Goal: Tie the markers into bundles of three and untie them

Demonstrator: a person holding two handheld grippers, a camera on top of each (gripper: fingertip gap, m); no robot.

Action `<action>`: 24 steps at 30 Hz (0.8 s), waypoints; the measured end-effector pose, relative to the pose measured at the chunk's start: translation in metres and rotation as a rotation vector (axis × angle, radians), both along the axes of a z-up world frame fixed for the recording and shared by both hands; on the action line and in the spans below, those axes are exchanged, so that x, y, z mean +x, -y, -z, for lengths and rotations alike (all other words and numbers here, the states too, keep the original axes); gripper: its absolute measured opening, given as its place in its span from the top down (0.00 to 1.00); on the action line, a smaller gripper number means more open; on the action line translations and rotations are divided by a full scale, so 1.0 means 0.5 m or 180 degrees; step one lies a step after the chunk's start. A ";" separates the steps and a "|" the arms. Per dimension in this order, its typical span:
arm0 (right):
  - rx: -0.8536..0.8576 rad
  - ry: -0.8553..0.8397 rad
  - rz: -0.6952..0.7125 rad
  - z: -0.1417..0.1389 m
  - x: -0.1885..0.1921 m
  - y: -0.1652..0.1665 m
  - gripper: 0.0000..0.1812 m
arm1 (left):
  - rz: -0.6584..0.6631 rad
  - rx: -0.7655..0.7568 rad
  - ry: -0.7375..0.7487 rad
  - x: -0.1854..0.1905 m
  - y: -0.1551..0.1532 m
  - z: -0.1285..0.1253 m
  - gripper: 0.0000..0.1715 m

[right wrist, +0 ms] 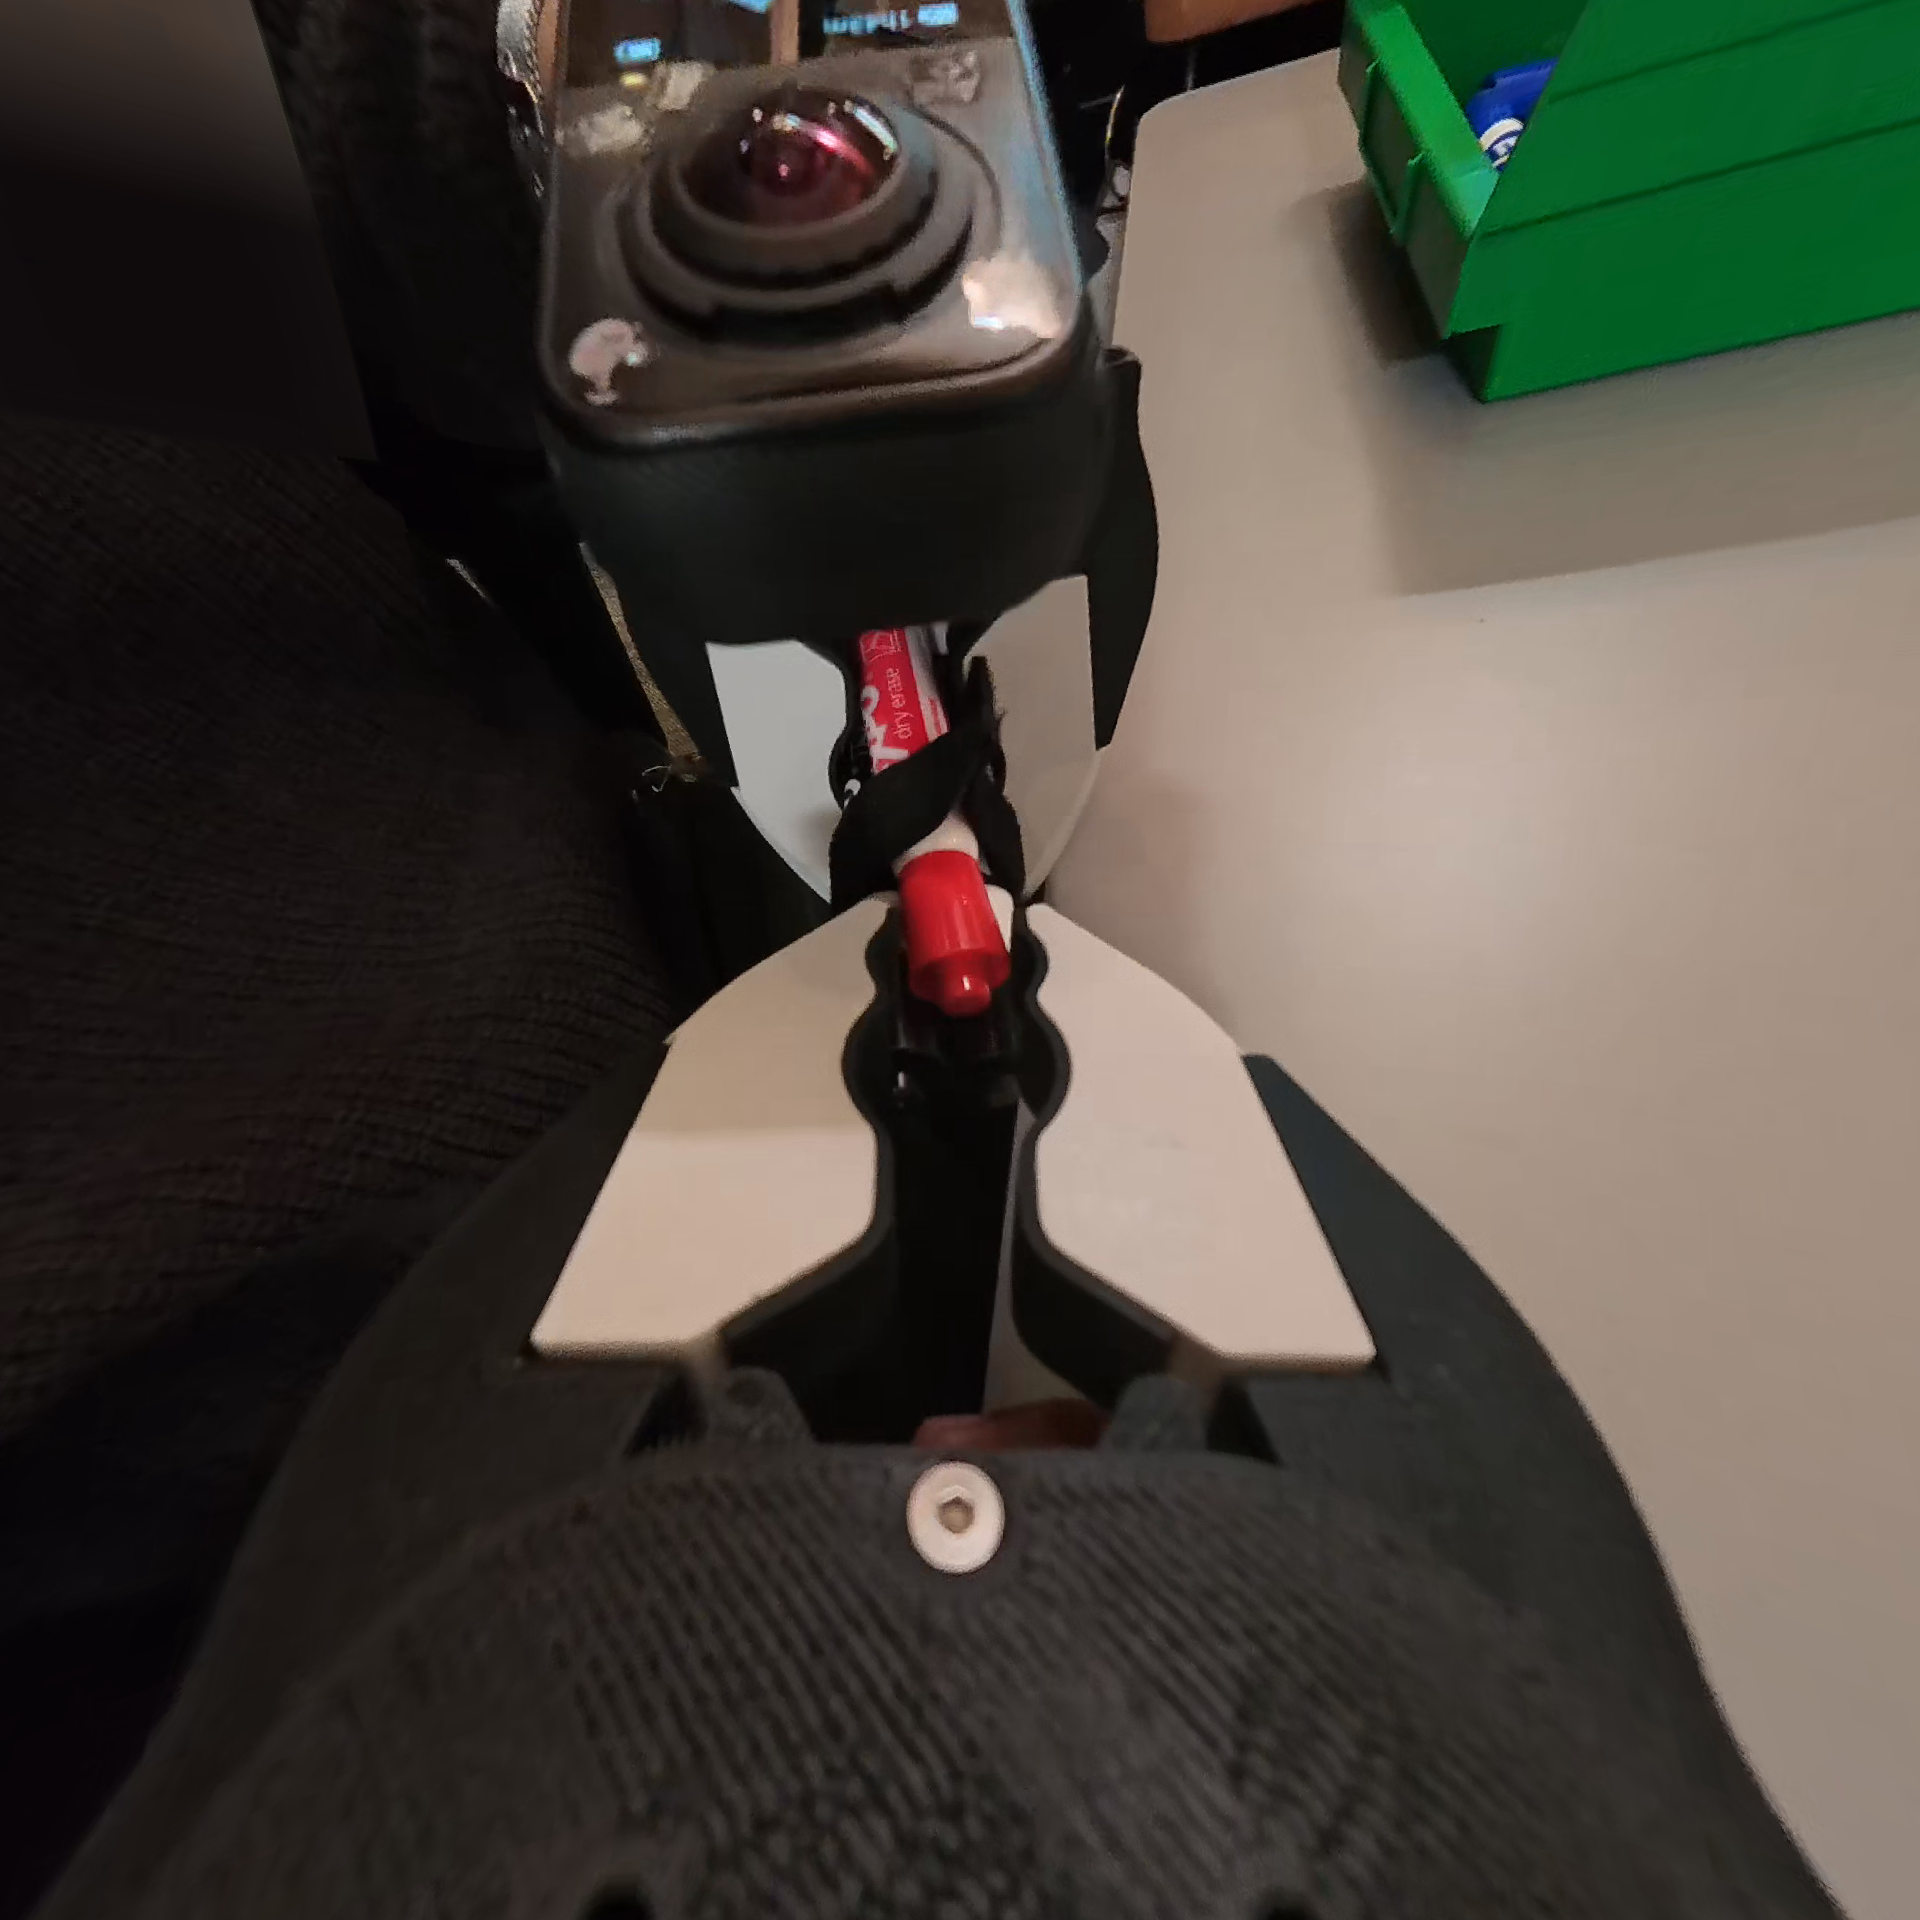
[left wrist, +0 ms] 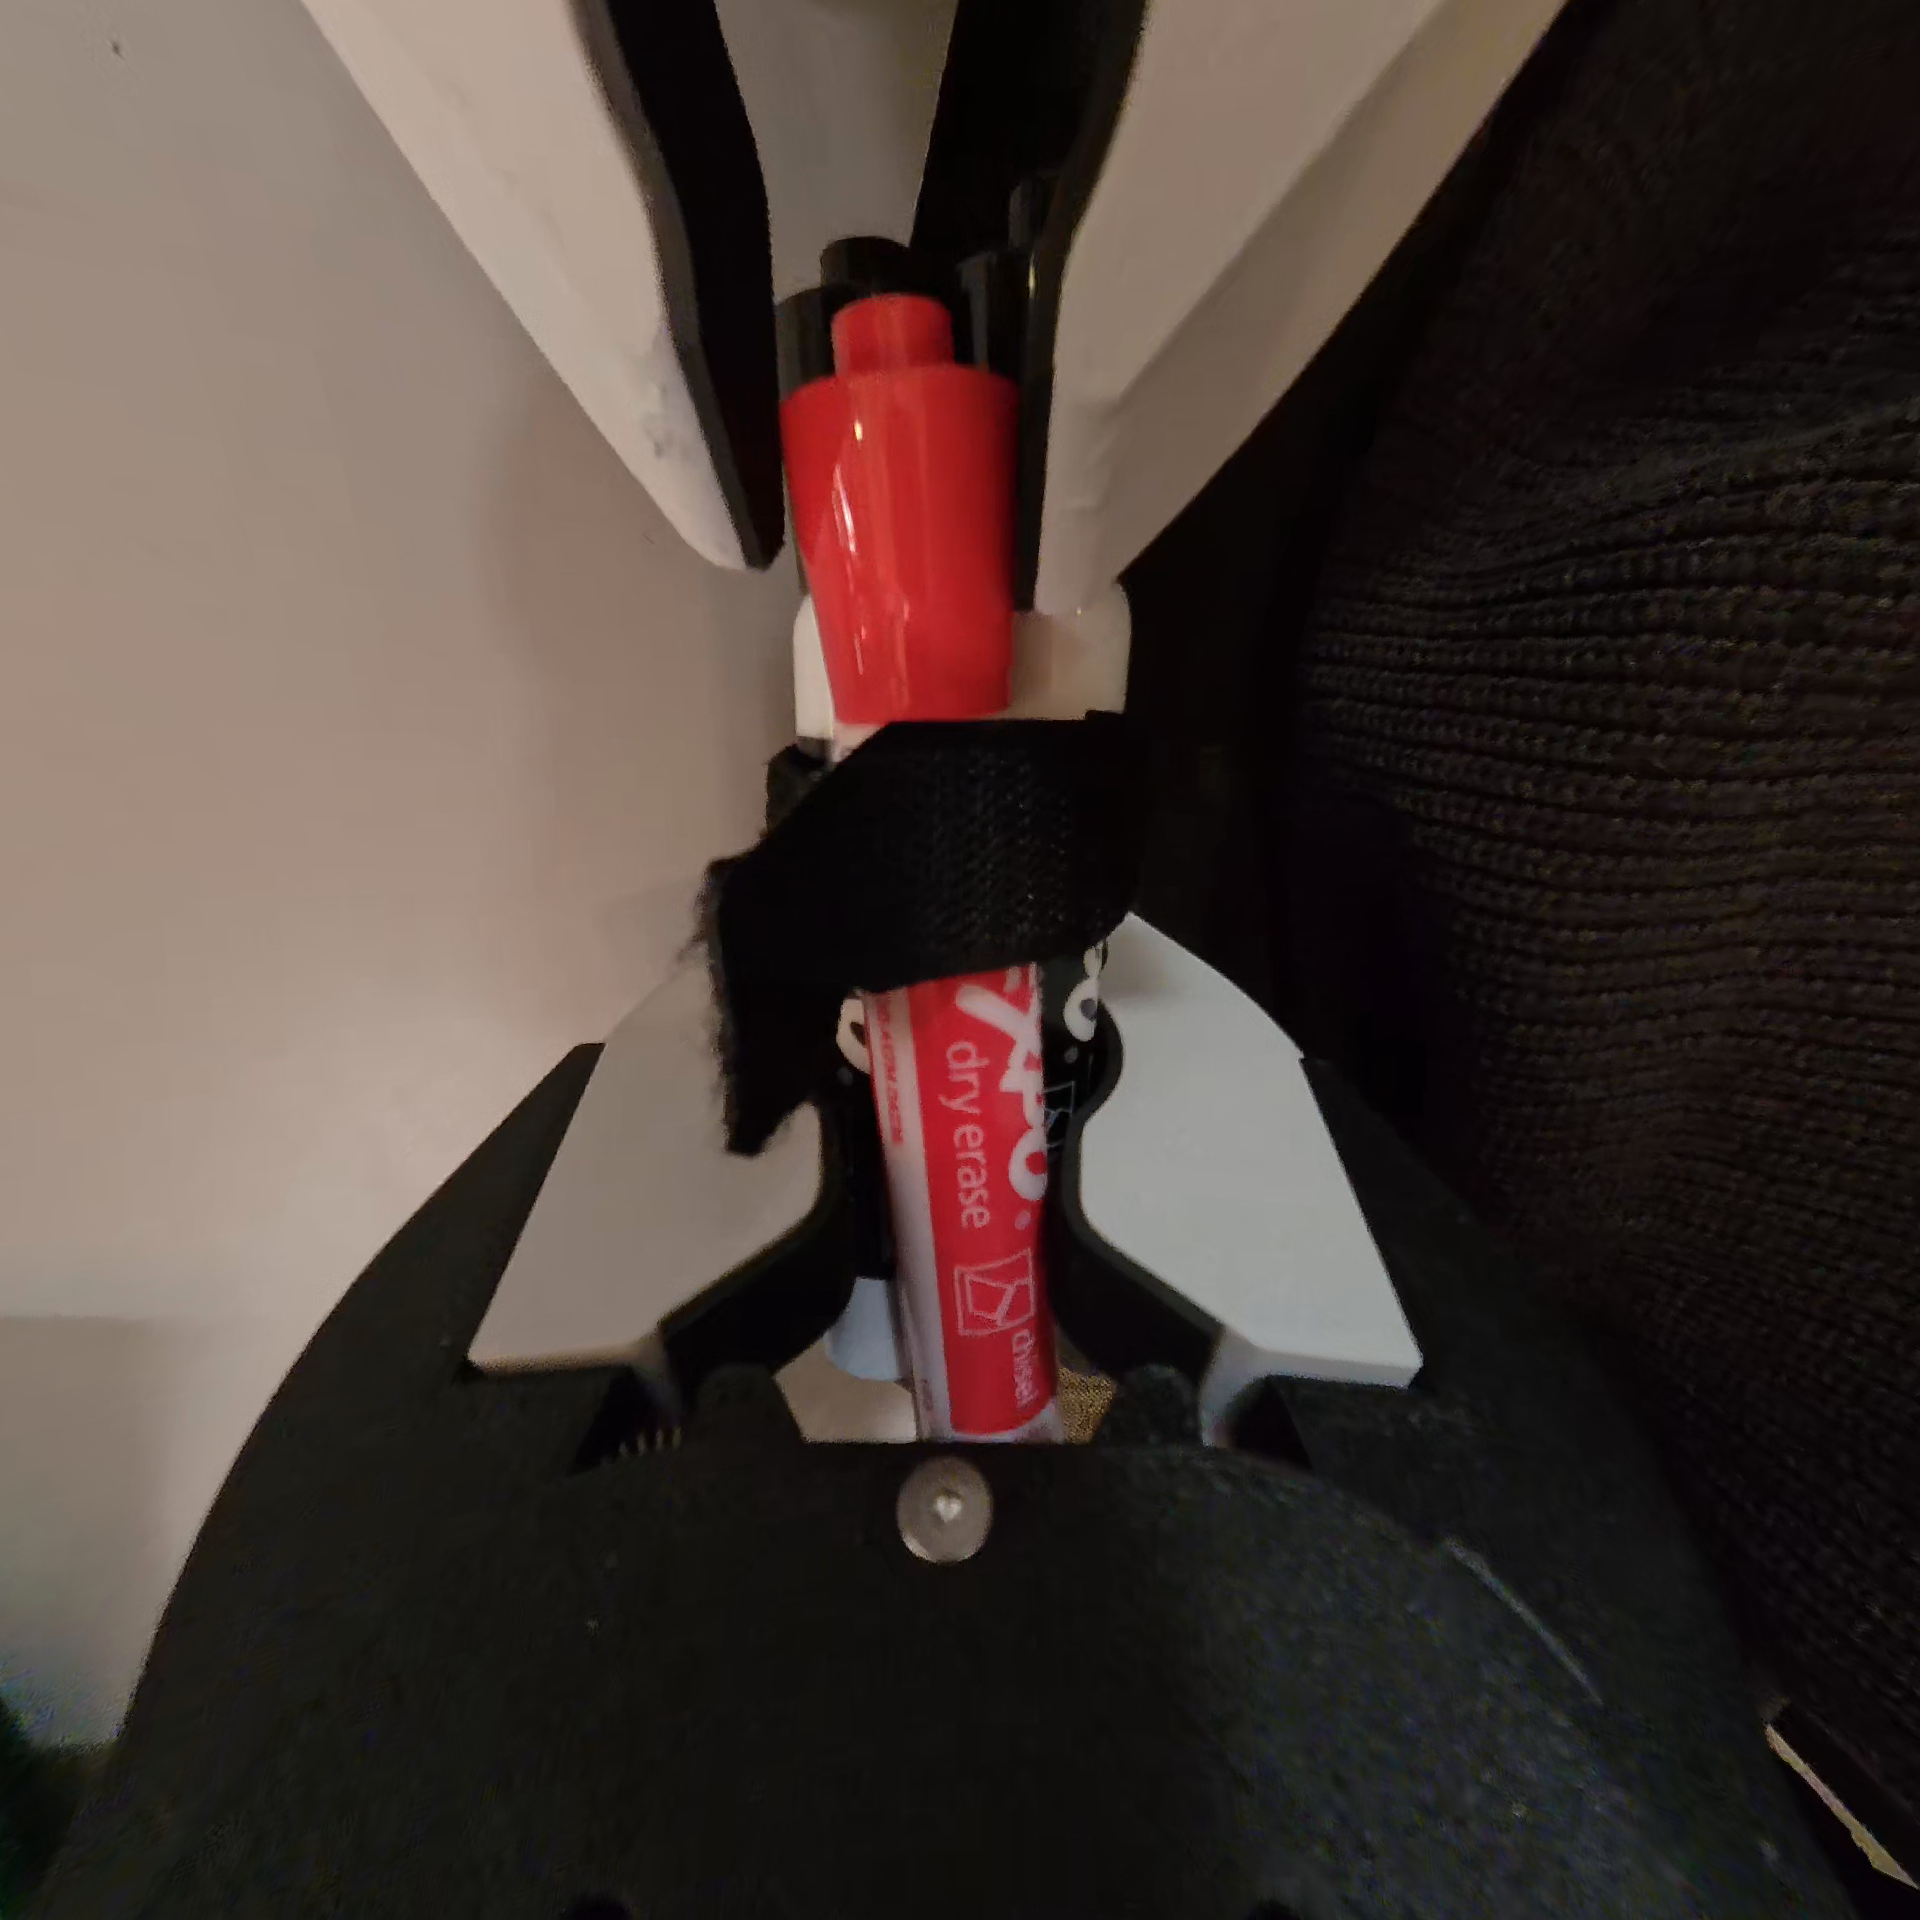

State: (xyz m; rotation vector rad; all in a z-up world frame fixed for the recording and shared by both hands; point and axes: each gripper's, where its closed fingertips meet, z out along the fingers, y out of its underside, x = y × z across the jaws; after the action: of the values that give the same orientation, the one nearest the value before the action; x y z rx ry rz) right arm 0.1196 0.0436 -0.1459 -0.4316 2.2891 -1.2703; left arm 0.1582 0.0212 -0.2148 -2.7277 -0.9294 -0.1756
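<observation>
Left gripper (left wrist: 951,675): your tongs are drawn in on a red marker (left wrist: 966,1195), which lies lengthwise between the two white fingers (left wrist: 665,1195). Its barrel runs back toward the gripper body and its capped end sticks out past the tips.

A black fabric strap (left wrist: 935,852) wraps across the barrel just behind the cap, with a frayed end hanging to the left. You cannot tell what else the strap binds. A second, black marker (left wrist: 1086,1039) sits behind the red one, mostly hidden. A black cap end (left wrist: 862,260) shows just beyond the red one.

Right gripper (right wrist: 951,935): it meets the left one head-on. Its black-lined tongs are closed in on the red cap (left wrist: 899,520), one pad against each side. The cap's narrow stub points into the gap between your right fingers.

Surroundings:
- The camera (right wrist: 810,208) mounted on the left gripper faces you from the far side in the right wrist view, directly above the marker.
- Dark knit fabric (left wrist: 1610,831) fills the right of the left wrist view and the left of the right wrist view, close beside both grippers.
- A grey table (right wrist: 1507,831) lies to the right, below the grippers.
- A green bin (right wrist: 1662,239) stands at the far right of the table, well apart from the grippers, with blue items (right wrist: 1501,104) inside that are too small to identify.
</observation>
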 end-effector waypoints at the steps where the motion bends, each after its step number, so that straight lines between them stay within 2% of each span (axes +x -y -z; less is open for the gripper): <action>1: -0.0002 0.0003 -0.0005 -0.002 -0.002 -0.002 0.89 | 0.0001 0.0006 -0.0006 0.000 -0.001 -0.001 0.75; 13: 0.0042 -0.0101 -0.0052 -0.009 -0.013 -0.023 0.89 | 0.0021 0.0020 -0.0035 0.000 -0.004 -0.007 0.75; 18: -0.0223 -0.0033 0.0126 -0.038 -0.024 -0.010 0.74 | 0.0007 0.0021 -0.0043 -0.002 -0.003 -0.007 0.75; 21: -0.0383 0.0098 0.0089 -0.052 -0.009 0.000 0.70 | 0.0061 0.0067 -0.0057 0.000 -0.010 -0.010 0.75; 24: -0.0373 0.0247 -0.0120 -0.044 0.019 0.007 0.68 | 0.0180 0.0209 -0.0037 0.010 -0.030 -0.018 0.75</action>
State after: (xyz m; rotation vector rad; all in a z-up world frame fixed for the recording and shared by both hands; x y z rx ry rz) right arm 0.1293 0.0400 -0.1241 -0.4558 2.1401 -1.3829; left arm 0.1631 0.0362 -0.2060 -2.6933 -0.8290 -0.1972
